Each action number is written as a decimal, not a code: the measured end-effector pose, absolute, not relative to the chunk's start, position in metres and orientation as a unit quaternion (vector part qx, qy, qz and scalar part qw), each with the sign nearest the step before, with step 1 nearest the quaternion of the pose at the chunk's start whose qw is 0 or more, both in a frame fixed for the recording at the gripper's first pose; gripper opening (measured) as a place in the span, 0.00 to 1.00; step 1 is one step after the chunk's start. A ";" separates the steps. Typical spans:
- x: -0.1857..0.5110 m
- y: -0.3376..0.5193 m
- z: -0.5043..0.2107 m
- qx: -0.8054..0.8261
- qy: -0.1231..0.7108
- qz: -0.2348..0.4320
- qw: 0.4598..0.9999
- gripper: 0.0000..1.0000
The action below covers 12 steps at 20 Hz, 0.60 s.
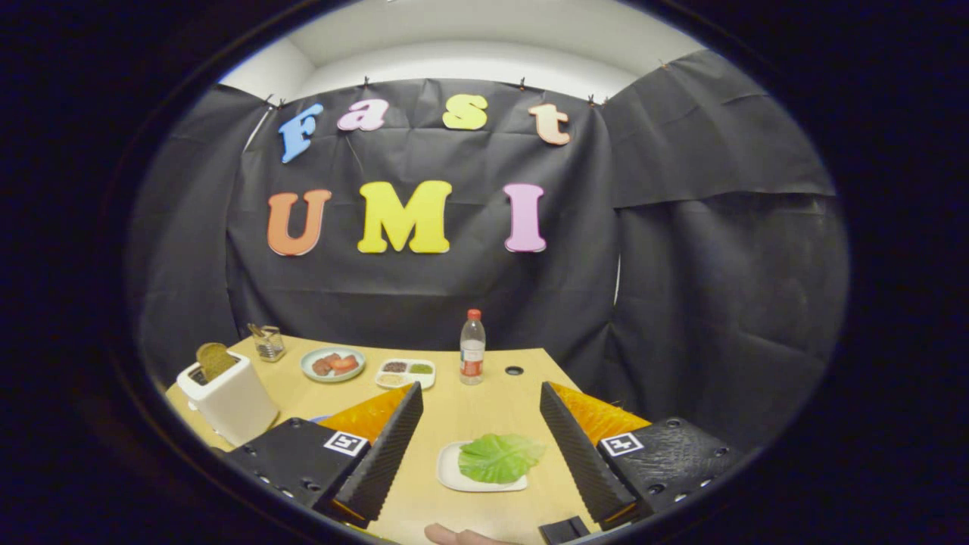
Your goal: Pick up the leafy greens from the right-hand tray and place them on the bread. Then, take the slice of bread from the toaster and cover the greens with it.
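A green lettuce leaf [500, 457] lies on a small white tray [448, 471] on the wooden table, between my two fingers and slightly toward the right one. My gripper [481, 393] is open above the table, with nothing held between its ribbed black pads [386, 446]. To the left, beyond the left finger, stands a white toaster [231, 401] with a brown slice of bread [215, 359] sticking out of its slot. A sliver of blue [321, 417] peeks out behind the left finger; what it is stays hidden.
Further back on the table are a round plate with red food [333, 364], a divided white dish [406, 372], a clear bottle with a red cap [472, 348], a small glass jar [269, 343] and a cable hole [514, 371]. A person's fingertip [453, 536] shows below the tray.
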<state>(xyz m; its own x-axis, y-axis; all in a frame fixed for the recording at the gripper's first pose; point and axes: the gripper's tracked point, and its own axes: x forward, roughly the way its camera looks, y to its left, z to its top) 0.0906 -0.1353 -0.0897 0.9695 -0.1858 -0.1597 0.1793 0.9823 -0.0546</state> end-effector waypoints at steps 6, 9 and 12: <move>0.150 -0.190 -0.164 0.004 0.173 -0.108 0.979 0.96; 0.183 -0.216 -0.222 0.005 0.240 -0.119 0.963 0.96; 0.201 -0.234 -0.274 0.010 0.301 -0.120 0.946 0.96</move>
